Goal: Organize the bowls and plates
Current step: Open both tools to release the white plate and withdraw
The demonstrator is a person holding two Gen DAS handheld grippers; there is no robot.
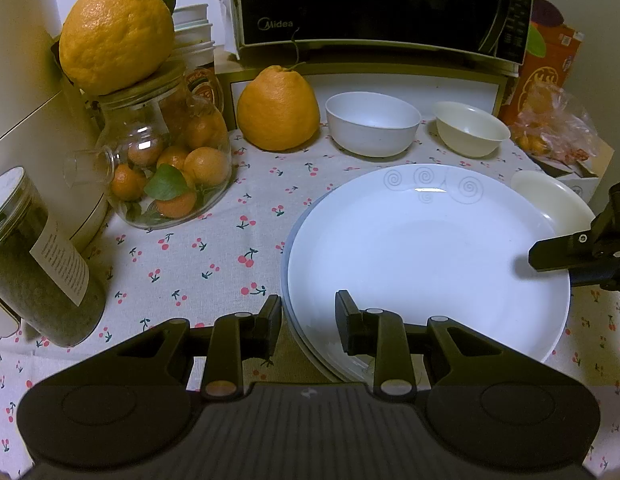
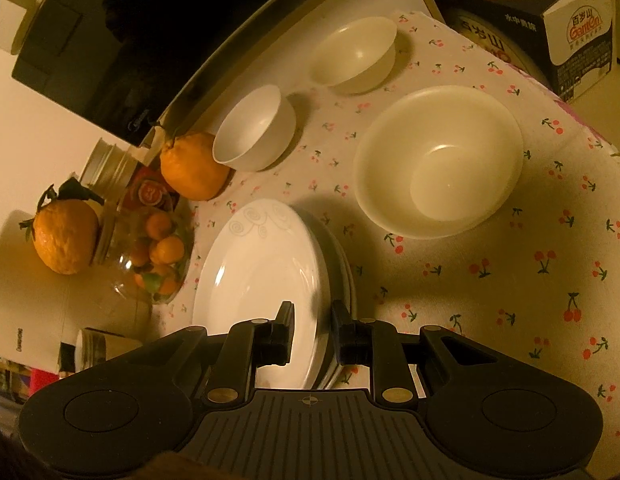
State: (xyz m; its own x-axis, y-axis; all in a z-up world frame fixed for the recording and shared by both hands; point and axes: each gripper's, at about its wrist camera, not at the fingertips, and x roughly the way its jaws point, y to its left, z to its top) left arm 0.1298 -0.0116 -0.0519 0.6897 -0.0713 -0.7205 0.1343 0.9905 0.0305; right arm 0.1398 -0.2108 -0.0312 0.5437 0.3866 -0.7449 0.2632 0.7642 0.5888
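White round ceramic plate point(image 1: 426, 256) with grey swirls, topmost of a stack: left wrist view, lower right, lying flat; left gripper point(image 1: 308, 324) straddles its near-left rim, jaws narrow, contact uncertain. Right wrist view: same plate at lower centre, right gripper point(image 2: 312, 334) nipping the rim; cream bowl point(image 2: 438, 160) upper right, apart.

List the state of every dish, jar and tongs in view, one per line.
Swirl plate: stacked on another plate, gripped at both rims.
Left tongs: shut on plate rim.
Right tongs: shut on plate rim.
White bowl: upright, empty.
Small cream bowl: upright, empty.
Large cream bowl: upright, empty.
Glass jar: holds oranges.
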